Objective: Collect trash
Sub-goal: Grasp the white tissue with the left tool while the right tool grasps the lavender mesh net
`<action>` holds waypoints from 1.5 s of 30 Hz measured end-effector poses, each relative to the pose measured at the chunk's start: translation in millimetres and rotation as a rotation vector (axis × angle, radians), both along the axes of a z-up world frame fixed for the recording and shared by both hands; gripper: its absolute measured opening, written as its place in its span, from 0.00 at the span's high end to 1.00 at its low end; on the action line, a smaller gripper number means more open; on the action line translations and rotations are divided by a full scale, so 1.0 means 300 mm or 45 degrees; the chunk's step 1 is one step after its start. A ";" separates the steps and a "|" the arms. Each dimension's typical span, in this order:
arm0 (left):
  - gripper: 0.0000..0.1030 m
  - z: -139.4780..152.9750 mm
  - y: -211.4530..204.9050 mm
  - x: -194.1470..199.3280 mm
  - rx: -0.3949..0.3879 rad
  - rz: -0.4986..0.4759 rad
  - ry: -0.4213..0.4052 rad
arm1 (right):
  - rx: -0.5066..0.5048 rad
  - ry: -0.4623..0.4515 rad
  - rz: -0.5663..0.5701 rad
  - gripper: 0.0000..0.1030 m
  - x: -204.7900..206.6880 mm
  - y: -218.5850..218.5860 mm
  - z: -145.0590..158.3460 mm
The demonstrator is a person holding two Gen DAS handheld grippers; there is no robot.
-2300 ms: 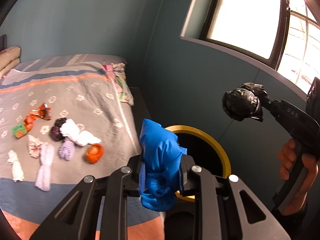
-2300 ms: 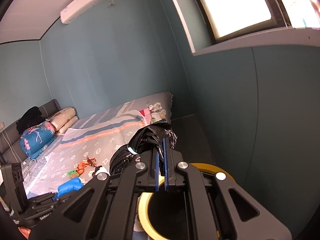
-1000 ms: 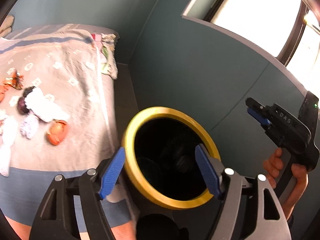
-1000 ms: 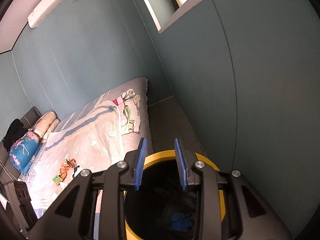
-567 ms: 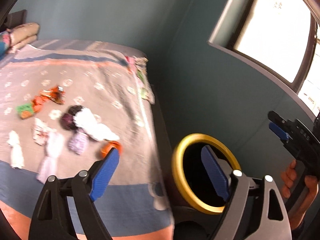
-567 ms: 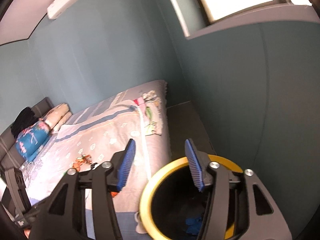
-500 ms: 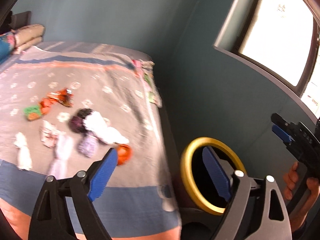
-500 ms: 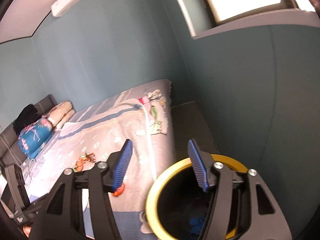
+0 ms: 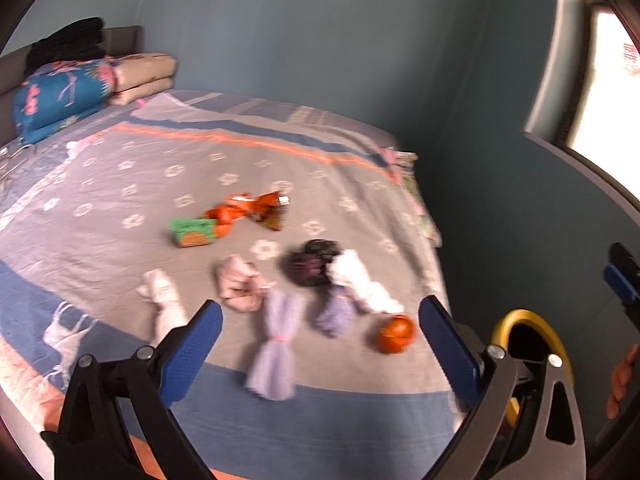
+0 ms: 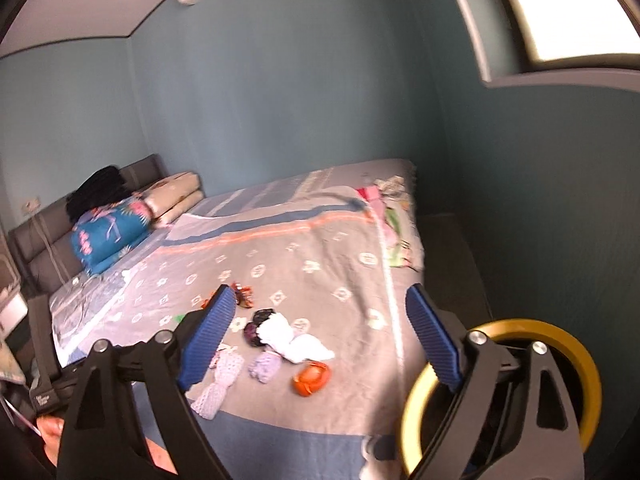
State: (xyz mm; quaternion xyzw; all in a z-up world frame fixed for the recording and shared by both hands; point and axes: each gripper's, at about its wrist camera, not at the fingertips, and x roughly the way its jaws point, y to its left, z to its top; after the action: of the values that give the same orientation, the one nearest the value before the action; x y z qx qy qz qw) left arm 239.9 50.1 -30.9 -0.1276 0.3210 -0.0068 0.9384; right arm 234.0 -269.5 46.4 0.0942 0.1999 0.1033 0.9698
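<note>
Left wrist view. At 10 o'clock a folded blue floral quilt [image 9: 60,92] lies at the head of the bed [image 9: 100,184]. The trash sits in a loose cluster on the grey patterned bedspread at centre: a green wrapper [image 9: 192,233] with orange wrappers [image 9: 248,210] at 11 o'clock of the cluster, a white crumpled tissue [image 9: 162,294], a pink crumpled wad [image 9: 239,284], a lilac tied bundle [image 9: 276,344], a dark purple wad [image 9: 310,264], a white tissue [image 9: 362,282], and an orange ball of wrapper [image 9: 395,333] at the right end. The left gripper [image 9: 320,344] stands with jaws wide, having just been opening, nothing between the pads. At 4 o'clock the yellow-rimmed bin [image 9: 536,330] stands on the floor beside the bed. At 3 o'clock the right gripper [image 9: 618,276] shows at the frame edge.

Right wrist view. The left gripper's body is partly visible at 8 o'clock, state not readable here. The same trash cluster [image 10: 280,344] lies on the bedspread at 6 o'clock. The right gripper's jaws stand wide, having just been opening, empty. The bin sits at 4 o'clock, partly behind the right finger [image 10: 434,346].
</note>
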 end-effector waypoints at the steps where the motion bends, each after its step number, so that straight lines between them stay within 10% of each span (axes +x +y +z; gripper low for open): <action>1: 0.08 -0.011 0.018 0.003 0.007 0.015 0.006 | -0.014 0.001 0.014 0.17 0.011 0.029 -0.002; 14: 0.08 -0.218 0.232 0.094 0.121 0.232 0.111 | -0.139 0.204 0.164 0.14 0.188 0.327 -0.210; 37: 0.09 -0.514 0.443 0.220 -0.019 0.333 0.261 | -0.203 0.604 0.134 0.15 0.595 0.636 -0.689; 45: 0.33 -0.548 0.426 0.273 -0.023 0.290 0.313 | -0.228 0.667 0.111 0.27 0.656 0.664 -0.745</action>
State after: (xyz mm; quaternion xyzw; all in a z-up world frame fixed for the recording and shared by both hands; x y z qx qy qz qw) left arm 321.9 178.0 -195.4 -0.1714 0.4168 0.1125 0.8856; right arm 430.9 -70.3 -177.1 0.0230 0.4559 0.0989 0.8843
